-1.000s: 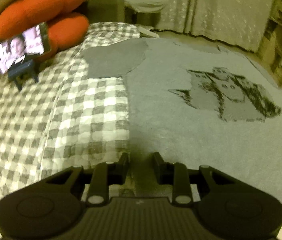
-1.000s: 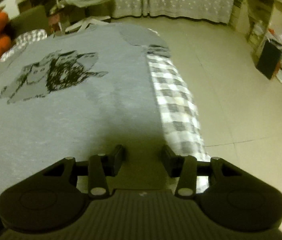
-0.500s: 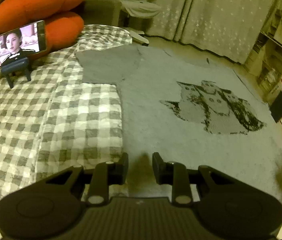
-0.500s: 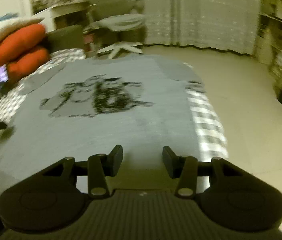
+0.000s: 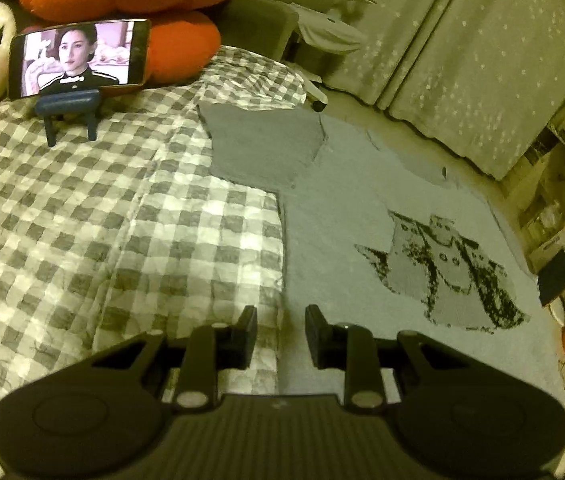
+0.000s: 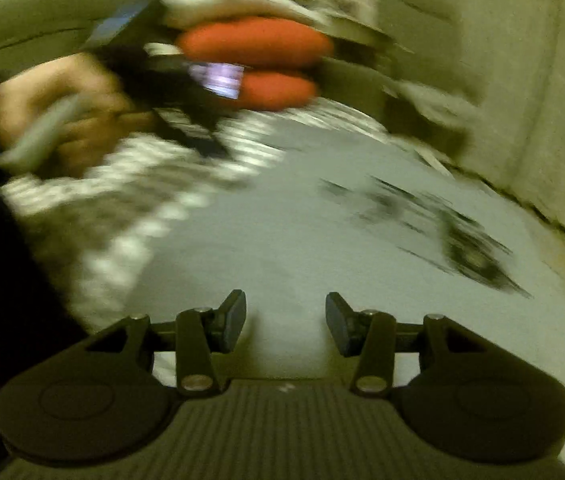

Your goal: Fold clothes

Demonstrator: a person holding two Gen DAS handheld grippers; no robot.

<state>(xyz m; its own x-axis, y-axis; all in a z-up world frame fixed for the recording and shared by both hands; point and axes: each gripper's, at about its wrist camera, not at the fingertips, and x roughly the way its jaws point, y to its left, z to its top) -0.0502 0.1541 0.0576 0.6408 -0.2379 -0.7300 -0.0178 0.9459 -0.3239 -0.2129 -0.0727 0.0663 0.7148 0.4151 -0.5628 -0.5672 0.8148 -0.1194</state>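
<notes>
A grey T-shirt (image 5: 334, 240) lies spread flat, front side up, on a bed with a grey-and-white checked cover (image 5: 102, 220). Its body is light grey and smooth, with few wrinkles. One short sleeve (image 5: 262, 148), in a darker grey, stretches out flat across the checked cover toward the head of the bed. On the chest is a black-and-grey print (image 5: 446, 276) of cartoon-like animal figures standing side by side. The shirt's straight side edge runs along the checks. In the right wrist view the same shirt (image 6: 282, 240) is blurred, its print (image 6: 442, 232) smeared into dark streaks.
</notes>
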